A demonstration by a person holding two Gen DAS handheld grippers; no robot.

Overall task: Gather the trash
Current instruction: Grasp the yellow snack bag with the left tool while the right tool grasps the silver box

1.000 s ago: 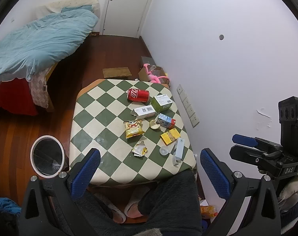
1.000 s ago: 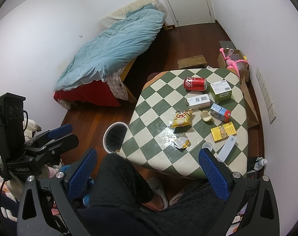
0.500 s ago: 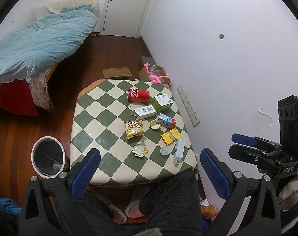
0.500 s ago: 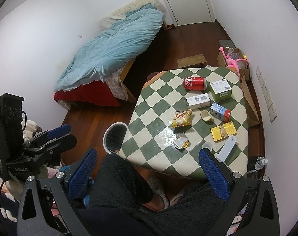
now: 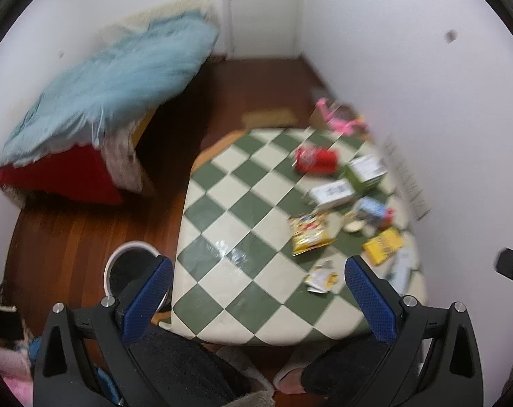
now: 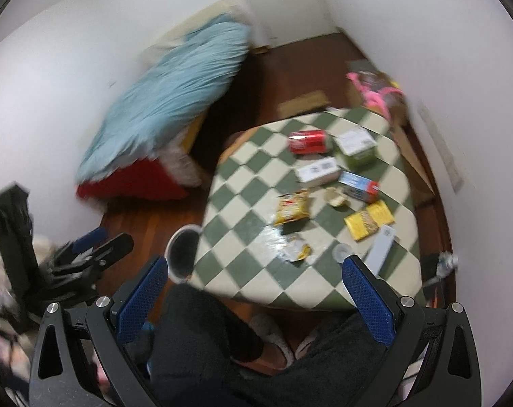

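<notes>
Trash lies on the green-and-white checkered table (image 5: 243, 203): a red can (image 5: 315, 159), a green box (image 5: 366, 171), a white box (image 5: 332, 193), a blue carton (image 5: 373, 210), a yellow snack bag (image 5: 309, 230), a yellow packet (image 5: 383, 246) and a crumpled wrapper (image 5: 321, 276). A white bin (image 5: 127, 246) stands on the floor left of the table. My left gripper (image 5: 258, 291) hangs open and empty, high above the table's near edge. My right gripper (image 6: 254, 291) is open and empty too, above the same edge, with the can (image 6: 307, 141) and wrapper (image 6: 295, 251) ahead. Both views are motion-blurred.
A bed with a light blue duvet (image 5: 114, 78) fills the far left. White walls close in on the right. A person's dark-trousered legs (image 6: 202, 332) and slippers sit under the near table edge. A box with pink items (image 6: 375, 88) stands beyond the table.
Both cameras have swung and the views are now blurred. In the left wrist view the table slid right and the bin moved toward the left finger. Both grippers stay open.
</notes>
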